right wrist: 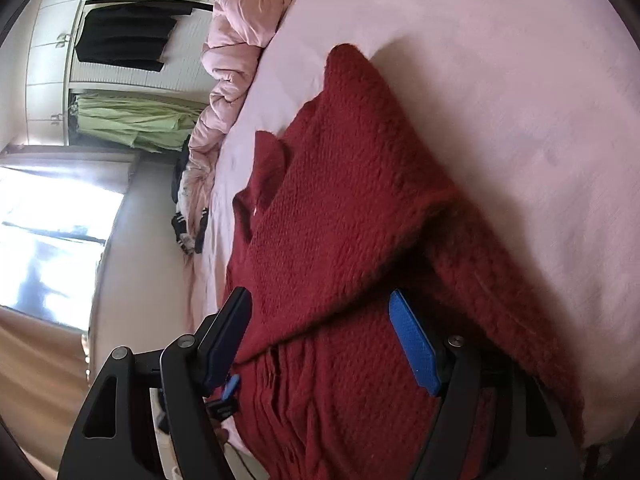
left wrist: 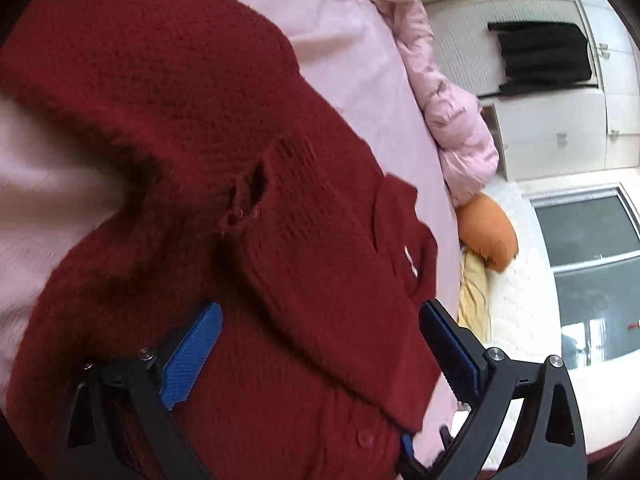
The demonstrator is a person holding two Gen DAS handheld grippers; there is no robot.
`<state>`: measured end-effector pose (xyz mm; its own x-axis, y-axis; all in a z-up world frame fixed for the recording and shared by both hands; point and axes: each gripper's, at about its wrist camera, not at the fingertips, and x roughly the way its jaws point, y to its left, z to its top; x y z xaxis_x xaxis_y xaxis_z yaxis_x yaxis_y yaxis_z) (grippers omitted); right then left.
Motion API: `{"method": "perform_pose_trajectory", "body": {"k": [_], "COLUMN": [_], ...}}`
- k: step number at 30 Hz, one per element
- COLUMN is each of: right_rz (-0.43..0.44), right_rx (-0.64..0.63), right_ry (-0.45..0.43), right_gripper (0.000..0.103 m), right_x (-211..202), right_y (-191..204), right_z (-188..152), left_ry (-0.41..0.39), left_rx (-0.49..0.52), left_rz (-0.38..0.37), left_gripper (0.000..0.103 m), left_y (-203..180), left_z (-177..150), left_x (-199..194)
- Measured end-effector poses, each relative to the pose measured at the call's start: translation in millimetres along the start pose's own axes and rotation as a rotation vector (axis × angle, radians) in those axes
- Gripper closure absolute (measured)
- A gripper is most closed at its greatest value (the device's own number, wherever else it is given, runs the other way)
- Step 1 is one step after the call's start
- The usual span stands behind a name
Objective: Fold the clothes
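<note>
A dark red knitted cardigan (left wrist: pixel 192 128) lies partly folded on a pink bed sheet (left wrist: pixel 348 52). My left gripper (left wrist: pixel 320 316) is open, its blue-padded fingers spread just above the cardigan's lower part, holding nothing. In the right wrist view the same cardigan (right wrist: pixel 348 208) lies with a layer folded over. My right gripper (right wrist: pixel 320 308) is open, its fingers straddling the folded edge close above the knit. Whether the pads touch the fabric is not clear.
A pink puffer jacket (left wrist: pixel 452 120) is bunched along the bed's far edge, with an orange cushion (left wrist: pixel 488 232) beside it. White cupboards (left wrist: pixel 560 132) hold black (right wrist: pixel 124 36) and green (right wrist: pixel 128 120) clothes. A window (right wrist: pixel 52 232) is bright at the left.
</note>
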<state>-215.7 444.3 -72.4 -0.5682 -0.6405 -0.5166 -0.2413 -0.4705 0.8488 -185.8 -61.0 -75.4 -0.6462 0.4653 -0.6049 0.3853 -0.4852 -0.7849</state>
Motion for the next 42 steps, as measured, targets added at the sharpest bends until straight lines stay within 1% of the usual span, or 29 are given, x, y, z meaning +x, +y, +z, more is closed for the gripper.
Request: {"method": "perform_pose_trajectory", "body": {"k": [3, 5, 7, 9, 10, 11, 12, 13, 14, 16, 17, 18, 19, 20, 23, 24, 25, 27, 28, 29, 30, 32, 33, 34, 35, 37, 38, 39, 42], "right_rz": [0.023, 0.037, 0.052, 0.066, 0.078, 0.091, 0.104, 0.114, 0.121, 0.115, 0.096, 0.057, 0.001, -0.039, -0.087, -0.082, -0.071, -0.015, 0.015, 0.046, 0.04, -0.066, -0.1, -0.1, -0.107, -0.135, -0.149, -0.164, -0.202], "right_rx": [0.006, 0.01, 0.023, 0.042, 0.052, 0.063, 0.074, 0.085, 0.096, 0.113, 0.121, 0.126, 0.129, 0.129, 0.111, 0.09, 0.058, 0.003, -0.018, -0.038, -0.039, 0.007, 0.01, -0.006, -0.018, -0.033, -0.041, -0.048, -0.082], "right_ry": [-0.01, -0.015, -0.019, -0.022, -0.027, -0.034, -0.041, -0.046, -0.047, -0.047, -0.046, -0.043, -0.04, -0.039, -0.045, -0.057, -0.077, -0.137, -0.166, -0.195, -0.193, -0.108, -0.083, -0.087, -0.084, -0.066, -0.057, -0.048, -0.016], "right_gripper": [0.031, 0.031, 0.031, 0.031, 0.031, 0.031, 0.031, 0.031, 0.031, 0.034, 0.043, 0.05, 0.071, 0.096, 0.095, 0.096, 0.096, 0.096, 0.096, 0.095, 0.095, 0.096, 0.098, 0.098, 0.097, 0.094, 0.093, 0.092, 0.088], "right_x": [-9, -12, -12, -13, -15, -16, -17, -16, -16, -15, -15, -14, -13, -12, -15, -19, -24, -36, -42, -47, -47, -30, -24, -23, -22, -20, -19, -18, -21], "right_y": [-6, -6, -8, -12, -14, -16, -18, -19, -20, -23, -24, -25, -26, -27, -28, -24, -19, -14, -14, -13, -17, -37, -43, -44, -43, -38, -35, -32, -23], "right_z": [10, 17, 23, 26, 26, 27, 28, 29, 31, 34, 35, 36, 38, 39, 42, 42, 41, 37, 35, 32, 31, 29, 28, 27, 26, 29, 30, 31, 32], "left_ry": [-0.041, -0.05, -0.051, -0.063, -0.076, -0.085, -0.09, -0.084, -0.076, -0.08, -0.088, -0.091, -0.084, -0.073, -0.052, -0.063, -0.084, -0.143, -0.171, -0.179, -0.168, -0.137, -0.105, -0.076, -0.06, -0.06, -0.076, -0.09, -0.096], "left_rx": [0.016, 0.0, -0.018, -0.015, 0.0, 0.014, 0.022, 0.019, 0.013, 0.011, 0.03, 0.062, 0.098, 0.132, 0.252, 0.303, 0.359, 0.445, 0.481, 0.499, 0.5, 0.489, 0.459, 0.432, 0.411, 0.375, 0.367, 0.374, 0.443], "left_rz": [-0.042, -0.067, -0.052, -0.035, -0.012, 0.029, 0.071, 0.115, 0.143, 0.133, 0.123, 0.106, 0.092, 0.083, 0.038, -0.009, -0.09, -0.241, -0.277, -0.235, -0.159, -0.004, 0.081, 0.153, 0.183, 0.172, 0.147, 0.144, 0.185], "left_gripper": [0.004, 0.004, 0.006, 0.022, 0.048, 0.078, 0.089, 0.094, 0.094, 0.094, 0.094, 0.094, 0.094, 0.094, 0.094, 0.094, 0.094, 0.094, 0.094, 0.094, 0.094, 0.094, 0.094, 0.094, 0.094, 0.095, 0.095, 0.094, 0.094], "left_y": [-6, -7, -5, -5, -6, -8, -7, -4, -1, 2, -3, -10, -22, -37, -89, -111, -135, -162, -169, -165, -149, -115, -92, -70, -50, -22, -18, -19, -26], "left_z": [8, 13, 19, 23, 25, 28, 30, 31, 33, 36, 36, 37, 39, 42, 51, 52, 50, 44, 41, 41, 45, 54, 61, 66, 69, 72, 70, 69, 62], "left_x": [5, 14, 22, 26, 26, 29, 31, 33, 35, 37, 37, 37, 39, 42, 47, 41, 32, 8, -2, -2, 6, 23, 35, 43, 46, 44, 40, 37, 38]}}
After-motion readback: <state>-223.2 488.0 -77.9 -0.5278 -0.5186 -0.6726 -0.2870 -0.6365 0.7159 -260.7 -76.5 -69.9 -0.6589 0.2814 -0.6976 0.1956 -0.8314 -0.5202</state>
